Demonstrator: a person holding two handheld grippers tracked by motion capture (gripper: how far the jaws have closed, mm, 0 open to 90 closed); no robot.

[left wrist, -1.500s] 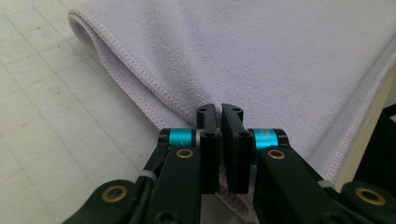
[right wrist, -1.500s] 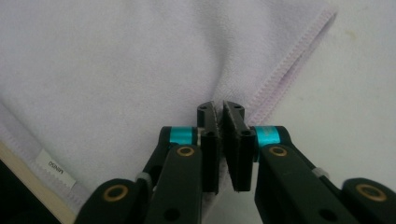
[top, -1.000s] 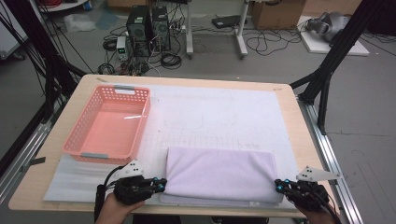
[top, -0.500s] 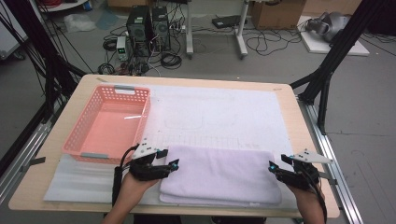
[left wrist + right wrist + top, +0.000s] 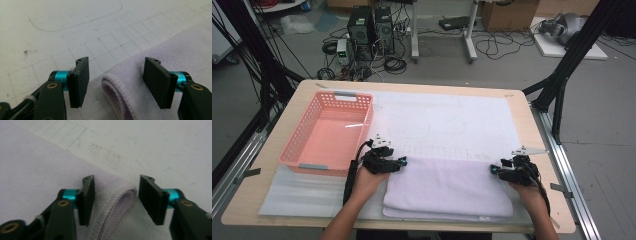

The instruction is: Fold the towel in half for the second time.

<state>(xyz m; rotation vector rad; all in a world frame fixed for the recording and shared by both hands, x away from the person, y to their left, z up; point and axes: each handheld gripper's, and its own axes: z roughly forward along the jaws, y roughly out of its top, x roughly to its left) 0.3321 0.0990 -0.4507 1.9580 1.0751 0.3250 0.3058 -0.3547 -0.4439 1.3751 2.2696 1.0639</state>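
One basket point(image 5: 328, 134), pink, at the table's point(image 5: 272, 150) left edge, on a white mat point(image 5: 447, 120). One towel point(image 5: 447, 187), lilac, folded, along the near edge of the table. Two grippers.

Left gripper point(image 5: 403, 162) at the towel's far-left corner; jaws wide apart, holding nothing. In the left gripper view the folded edge point(image 5: 117, 92) lies between the jaws, nearer the right one.

Right gripper point(image 5: 493, 170) at the towel's far-right corner; jaws equally wide, nothing gripped. In the right gripper view the folded corner point(image 5: 122, 195) sits in the gap.
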